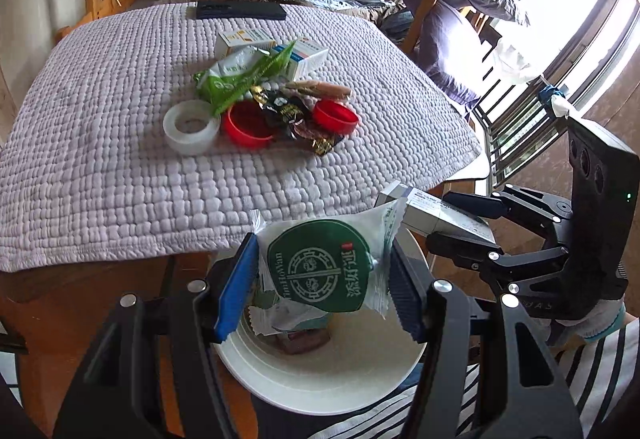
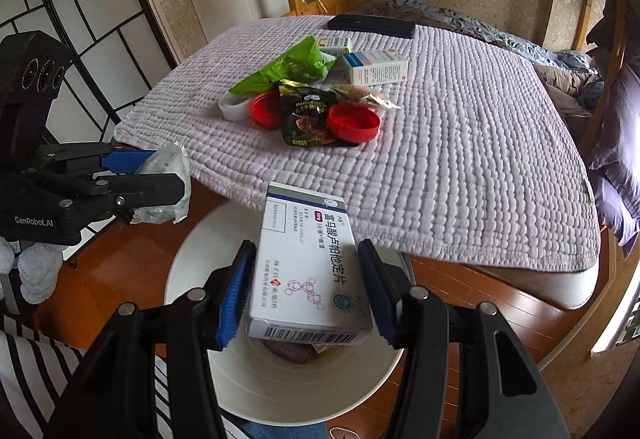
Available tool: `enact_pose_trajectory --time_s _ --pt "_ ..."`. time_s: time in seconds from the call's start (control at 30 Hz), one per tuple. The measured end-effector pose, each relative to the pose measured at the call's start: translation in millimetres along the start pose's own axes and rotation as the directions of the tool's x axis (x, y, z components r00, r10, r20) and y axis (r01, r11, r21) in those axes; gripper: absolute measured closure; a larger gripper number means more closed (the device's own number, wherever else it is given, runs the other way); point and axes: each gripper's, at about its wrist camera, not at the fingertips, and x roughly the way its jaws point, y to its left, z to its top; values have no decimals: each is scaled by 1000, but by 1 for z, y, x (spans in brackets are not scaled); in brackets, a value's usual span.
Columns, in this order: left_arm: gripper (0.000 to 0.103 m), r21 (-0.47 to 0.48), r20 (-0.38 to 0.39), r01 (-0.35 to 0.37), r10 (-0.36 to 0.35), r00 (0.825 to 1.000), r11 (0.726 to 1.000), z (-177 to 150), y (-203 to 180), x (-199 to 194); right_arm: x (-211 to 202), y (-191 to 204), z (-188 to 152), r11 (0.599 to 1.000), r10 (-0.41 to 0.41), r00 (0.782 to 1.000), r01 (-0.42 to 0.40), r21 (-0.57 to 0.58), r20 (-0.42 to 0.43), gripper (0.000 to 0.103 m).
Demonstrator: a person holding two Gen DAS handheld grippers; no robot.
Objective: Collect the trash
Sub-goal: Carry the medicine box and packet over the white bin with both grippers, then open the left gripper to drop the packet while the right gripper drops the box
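While both grippers hang over the white bin [image 2: 192, 251]:
Left gripper [image 1: 324, 279]: clamped on a green-and-white snack wrapper [image 1: 320, 265], above the bin.
Right gripper [image 2: 306, 291]: clamped on a white medicine box [image 2: 304, 271], above the bin.
Bed [image 2: 460, 159]: more wrappers, boxes, red caps [image 2: 354, 121] left.

"TimHoWan" on green wrapper [image 1: 320, 267], "GenRobot.AI" on left gripper [image 2: 168, 179]
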Motion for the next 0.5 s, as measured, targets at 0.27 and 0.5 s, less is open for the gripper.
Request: enact_pose_trajectory --time_s 0.27,0.5 --pt "41 2 -72 -29 29 997 1000 -23 -9 28 10 3 -26 999 -18 999 19 27 -50 51" --pt "41 12 -119 -69 70 990 998 -31 -7 53 26 1 -38 999 -20 996 23 37 -89 51"
